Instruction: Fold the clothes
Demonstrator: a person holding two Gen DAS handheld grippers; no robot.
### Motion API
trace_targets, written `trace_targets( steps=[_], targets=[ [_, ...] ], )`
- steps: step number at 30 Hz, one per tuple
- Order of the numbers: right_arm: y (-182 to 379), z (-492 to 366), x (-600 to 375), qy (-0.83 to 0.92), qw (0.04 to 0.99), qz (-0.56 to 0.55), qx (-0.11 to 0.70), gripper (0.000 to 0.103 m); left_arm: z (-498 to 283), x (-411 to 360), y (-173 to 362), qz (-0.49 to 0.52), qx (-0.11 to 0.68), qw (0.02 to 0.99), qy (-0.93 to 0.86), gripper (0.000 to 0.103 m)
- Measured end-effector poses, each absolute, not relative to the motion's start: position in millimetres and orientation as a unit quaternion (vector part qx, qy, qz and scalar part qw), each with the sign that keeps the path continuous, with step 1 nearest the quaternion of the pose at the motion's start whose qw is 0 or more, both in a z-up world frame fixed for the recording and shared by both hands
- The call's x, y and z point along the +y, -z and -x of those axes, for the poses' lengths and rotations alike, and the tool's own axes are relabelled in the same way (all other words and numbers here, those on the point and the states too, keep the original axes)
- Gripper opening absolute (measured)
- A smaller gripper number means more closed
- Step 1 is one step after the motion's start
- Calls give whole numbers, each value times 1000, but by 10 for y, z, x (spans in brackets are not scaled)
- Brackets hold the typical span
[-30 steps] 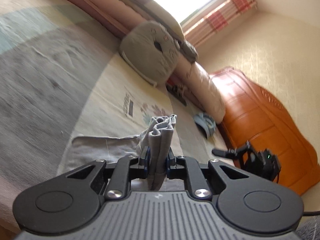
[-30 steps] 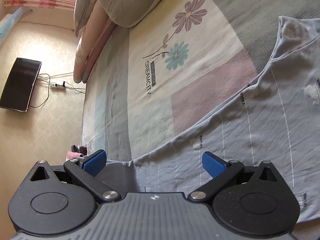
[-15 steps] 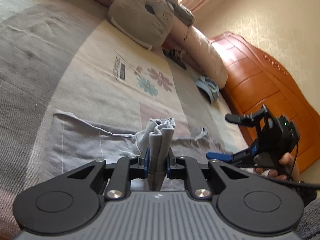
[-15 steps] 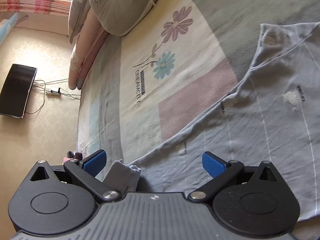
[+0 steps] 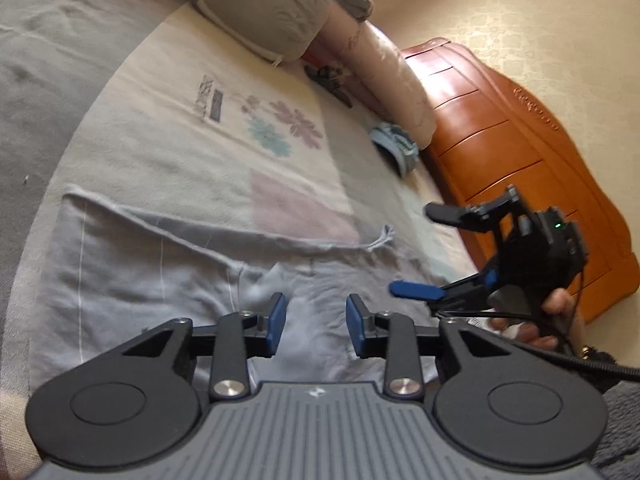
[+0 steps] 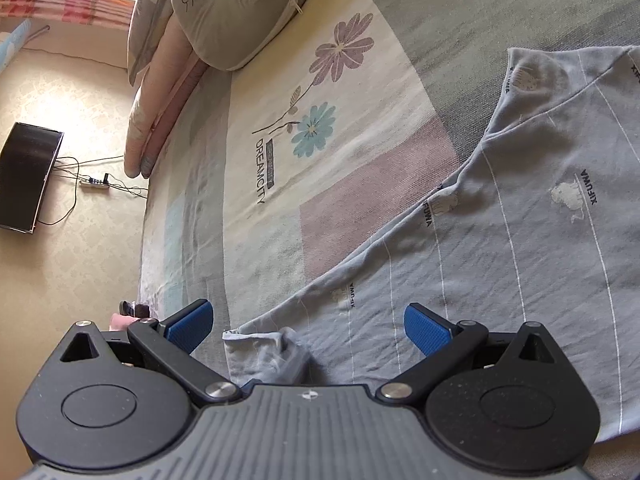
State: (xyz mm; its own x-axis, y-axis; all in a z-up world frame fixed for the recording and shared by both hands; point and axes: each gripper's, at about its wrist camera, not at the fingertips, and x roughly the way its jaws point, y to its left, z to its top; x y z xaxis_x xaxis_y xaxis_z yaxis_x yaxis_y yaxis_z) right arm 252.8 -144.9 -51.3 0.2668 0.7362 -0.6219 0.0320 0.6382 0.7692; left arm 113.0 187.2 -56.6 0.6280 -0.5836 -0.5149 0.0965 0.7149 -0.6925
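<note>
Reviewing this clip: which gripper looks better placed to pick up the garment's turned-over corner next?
Probably right: the right gripper is wide open with the turned-over corner between its fingers. The left gripper, open, faces flat fabric.

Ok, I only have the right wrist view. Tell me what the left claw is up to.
Observer: The left claw is open with nothing between its pads, over the grey garment.
Operator: Now place my right claw from that side.
Observer: The right claw is open too, off to the left claw's right, in front of the wooden headboard.
Operator: Report anything else lying over there.
Observer: A small blue-grey bundle lies on the bed beside the pink bolster.
</note>
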Motion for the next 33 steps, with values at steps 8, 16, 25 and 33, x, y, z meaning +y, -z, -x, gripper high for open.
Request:
trace_targets(
  steps=[8, 16, 25, 33],
  targets=[
    [469, -2586, -1371, -274, 719, -334, 544, 103, -1069, 2321, 528, 304, 379, 862, 143, 47],
    [525, -2700, -987, -395, 653, -319, 563, 103, -1196, 2645, 839, 343, 408, 841, 93, 49],
    [701, -2557, -316, -488, 574, -267, 601, 103, -1378, 2690, 858, 329, 408, 847, 86, 54],
    [972, -2453, -368, -465, 572, -258, 624, 103, -1297, 2625, 652, 309, 402, 856, 98, 58]
  ],
)
